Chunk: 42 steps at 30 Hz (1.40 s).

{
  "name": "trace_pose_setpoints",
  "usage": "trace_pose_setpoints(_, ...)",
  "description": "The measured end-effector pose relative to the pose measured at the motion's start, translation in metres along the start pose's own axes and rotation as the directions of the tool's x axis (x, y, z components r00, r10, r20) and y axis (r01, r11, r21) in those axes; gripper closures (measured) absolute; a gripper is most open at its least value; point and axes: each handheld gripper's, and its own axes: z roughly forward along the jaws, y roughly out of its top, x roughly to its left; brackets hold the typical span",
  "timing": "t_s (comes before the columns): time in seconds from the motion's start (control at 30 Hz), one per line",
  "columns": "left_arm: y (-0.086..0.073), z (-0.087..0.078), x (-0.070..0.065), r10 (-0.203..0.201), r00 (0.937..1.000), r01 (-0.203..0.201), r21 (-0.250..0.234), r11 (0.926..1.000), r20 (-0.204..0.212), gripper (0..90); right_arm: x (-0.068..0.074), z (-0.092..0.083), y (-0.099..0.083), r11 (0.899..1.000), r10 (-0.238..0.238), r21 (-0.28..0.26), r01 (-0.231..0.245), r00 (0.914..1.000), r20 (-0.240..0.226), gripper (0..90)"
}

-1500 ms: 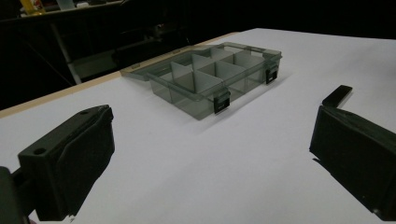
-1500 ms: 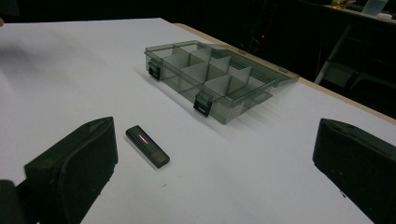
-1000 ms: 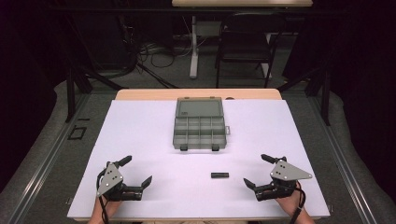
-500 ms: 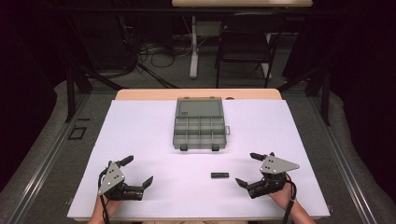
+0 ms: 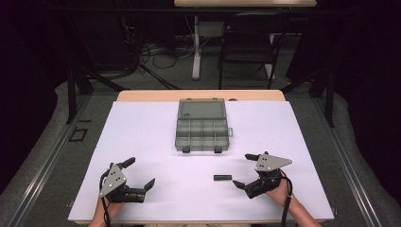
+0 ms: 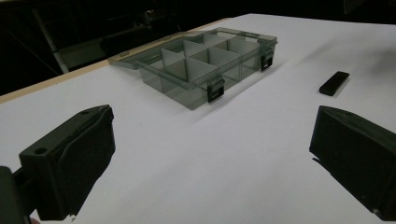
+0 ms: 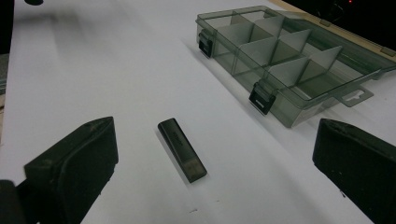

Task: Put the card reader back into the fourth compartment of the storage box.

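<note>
Holding both tongs wide apart, nothing gripped: your right tongs [image 5: 242, 170] sit just beside the little black stick [image 5: 222, 178] on the desk [image 5: 142, 127], left tongs [image 5: 140, 173] well apart, open organizer box [image 5: 202, 125] beyond.

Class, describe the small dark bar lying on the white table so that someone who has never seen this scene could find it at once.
Start at the white table and find the clear grey compartment box, lid open, at its far middle. Come toward the person from the box's right latch: the small dark bar lies flat just ahead of the open right gripper. It is the table's one loose item, solid, dark and slim.
</note>
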Motion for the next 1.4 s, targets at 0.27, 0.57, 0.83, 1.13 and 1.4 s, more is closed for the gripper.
trace_pose_setpoints(0.27,-0.001,0.001,0.001,-0.006,1.0000,0.006,0.003,1.0000,0.003,0.2,-0.002,0.010,0.001,1.000,-0.016,0.016,0.017,0.9987,-0.048,0.0)
trace_pose_setpoints(0.57,-0.001,0.001,0.001,-0.007,1.0000,0.007,0.005,1.0000,0.004,0.2,-0.005,0.020,0.002,0.999,-0.036,0.010,0.037,0.9938,-0.105,0.0)
trace_pose_setpoints(0.83,-0.001,0.002,0.002,-0.009,0.9999,0.009,0.008,0.9999,0.007,0.2,-0.009,0.029,0.003,0.999,-0.051,0.012,0.053,0.9896,-0.134,0.0)
trace_pose_setpoints(1.13,-0.001,0.001,0.002,-0.011,0.9999,0.011,0.007,0.9999,0.003,0.2,-0.015,0.038,0.003,0.998,-0.056,0.021,0.061,0.9837,-0.171,0.0)
trace_pose_setpoints(1.4,-0.001,0.001,0.002,-0.011,0.9999,0.011,0.010,0.9999,0.003,0.2,-0.016,0.045,0.001,0.995,-0.077,0.043,0.089,0.9713,-0.225,2.3)
